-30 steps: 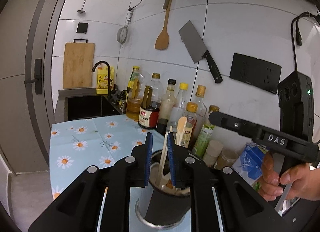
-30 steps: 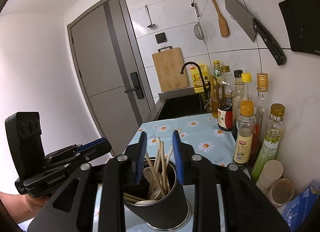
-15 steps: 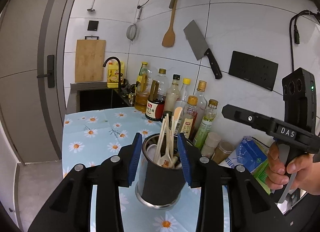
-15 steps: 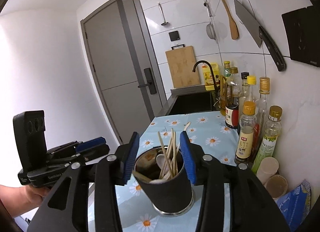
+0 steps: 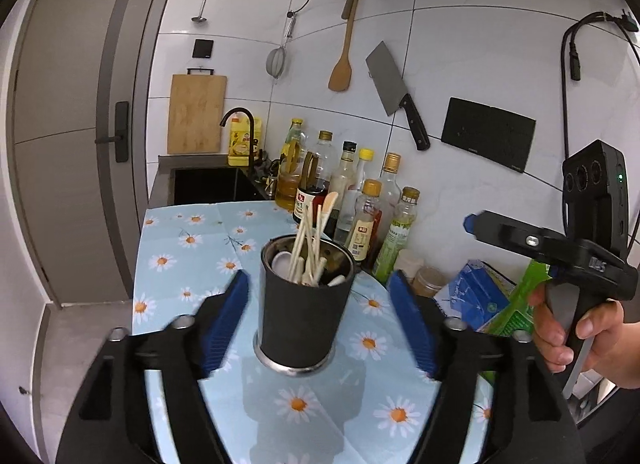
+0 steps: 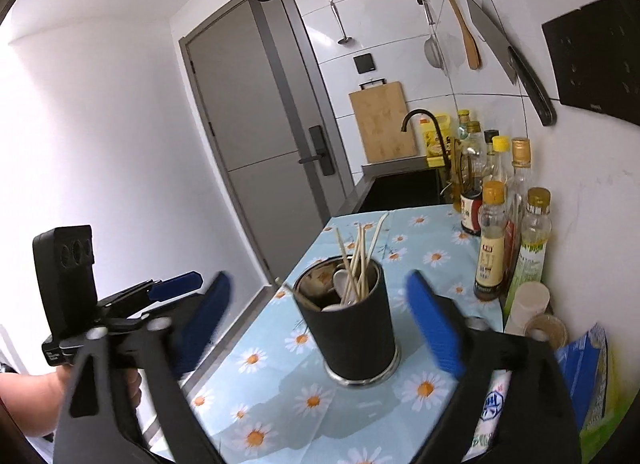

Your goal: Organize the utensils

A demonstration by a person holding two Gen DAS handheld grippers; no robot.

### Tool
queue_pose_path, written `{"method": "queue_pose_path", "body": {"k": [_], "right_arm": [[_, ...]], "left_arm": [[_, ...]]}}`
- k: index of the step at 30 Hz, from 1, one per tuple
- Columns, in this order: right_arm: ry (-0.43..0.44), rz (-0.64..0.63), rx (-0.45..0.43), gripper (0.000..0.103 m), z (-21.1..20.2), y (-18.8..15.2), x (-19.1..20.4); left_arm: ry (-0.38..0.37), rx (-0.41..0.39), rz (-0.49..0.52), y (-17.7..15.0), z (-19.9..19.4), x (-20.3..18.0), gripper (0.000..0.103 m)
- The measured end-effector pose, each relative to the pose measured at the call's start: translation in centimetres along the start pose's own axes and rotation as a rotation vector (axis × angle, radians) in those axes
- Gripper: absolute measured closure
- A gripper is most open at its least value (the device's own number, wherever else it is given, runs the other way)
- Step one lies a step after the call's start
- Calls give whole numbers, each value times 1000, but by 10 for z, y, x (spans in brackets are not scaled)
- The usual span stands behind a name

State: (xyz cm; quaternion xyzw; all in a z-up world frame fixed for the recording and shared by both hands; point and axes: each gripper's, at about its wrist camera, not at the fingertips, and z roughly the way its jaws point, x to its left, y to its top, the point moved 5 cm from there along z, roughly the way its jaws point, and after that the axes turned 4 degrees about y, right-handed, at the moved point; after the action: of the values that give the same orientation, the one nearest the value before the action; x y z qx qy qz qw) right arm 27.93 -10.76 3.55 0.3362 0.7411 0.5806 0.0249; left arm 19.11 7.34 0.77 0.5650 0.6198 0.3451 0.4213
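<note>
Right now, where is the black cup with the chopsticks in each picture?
Left wrist view: the black cup stands in the lower middle, between the open blue fingers of the left gripper.
Right wrist view: the cup is in the lower middle, between the open fingers of the right gripper.
Shared landmark: the wooden cutting board against the back wall.

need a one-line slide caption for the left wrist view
Left gripper open around a black utensil holder filled with chopsticks on a daisy tablecloth, right gripper alongside.
</note>
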Motion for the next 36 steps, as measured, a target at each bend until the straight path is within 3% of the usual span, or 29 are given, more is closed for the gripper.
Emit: {"method": "queue_pose_path", "body": {"k": [5, 15, 27, 36], "right_arm": [[-35, -38, -3, 5, -24, -8, 3], [-84, -57, 46, 5, -56, -27, 1], [-115, -22, 126, 5, -71, -77, -4], [-152, -12, 161, 5, -76, -105, -4]], "left_arm": [[44, -12, -27, -11, -19, -18, 7], [135, 22, -85, -37, -45, -43, 7], [237, 74, -59, -83, -51, -68, 7], [246, 126, -119, -101, -53, -70, 7]]}}
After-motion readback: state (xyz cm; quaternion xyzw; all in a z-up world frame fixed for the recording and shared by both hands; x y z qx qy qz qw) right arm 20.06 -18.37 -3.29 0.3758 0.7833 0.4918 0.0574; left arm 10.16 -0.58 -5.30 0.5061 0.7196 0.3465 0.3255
